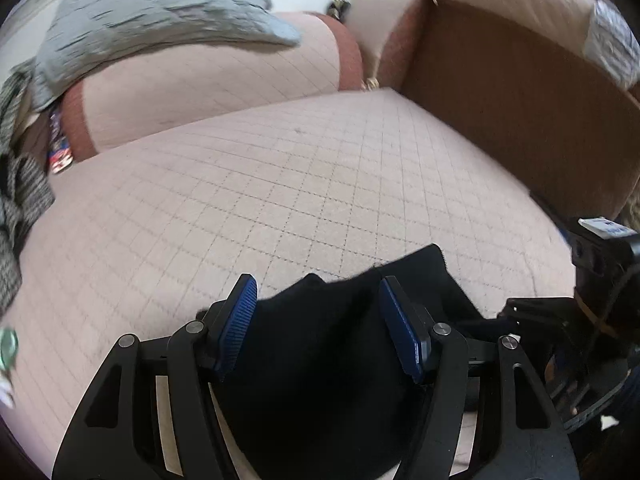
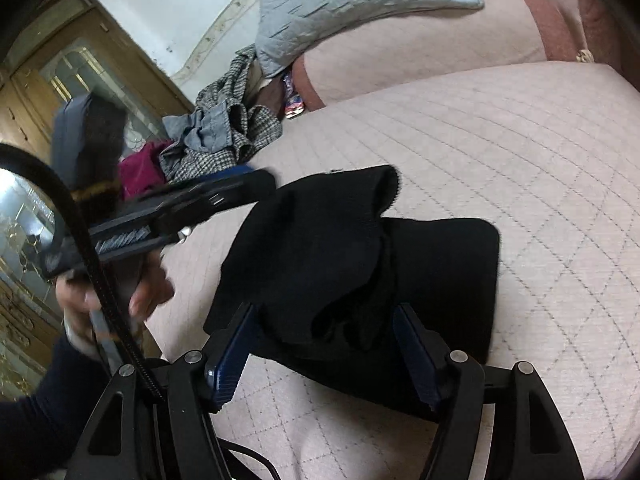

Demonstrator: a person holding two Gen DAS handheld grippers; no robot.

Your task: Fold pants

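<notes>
Right wrist view: the black pants (image 2: 360,264) lie centre frame in a compact, several-layer bundle on the pink quilted sofa cushion (image 2: 520,152). One rounded flap stands a little proud at the upper centre of the bundle, over a flatter rectangular layer to the right. I judge the fold far along, though I cannot tell whether more folds are wanted.

My right gripper (image 2: 330,354) is at lower centre, jaws spread, with the near edge of the bundle between the blue pads (image 2: 228,364). The pads do not press on the cloth, so nothing is held. My left gripper (image 2: 200,200) shows at middle left, blurred, just beside the bundle's left edge, carried by a hand (image 2: 112,296) in a dark sleeve.

Left wrist view: the left gripper has its jaws spread at lower centre, with dark cloth under and between the fingers but not pinched.

Handling, my judgement: soft knit, light, limp, not fragile, not slippery against the quilting. The layers will slide on each other, so I would pinch through all layers at a folded edge or corner, not the loose flap.

Writing: a small white label on the right gripper's body, at the right edge, is too blurred to read. No brand legible elsewhere.
</notes>
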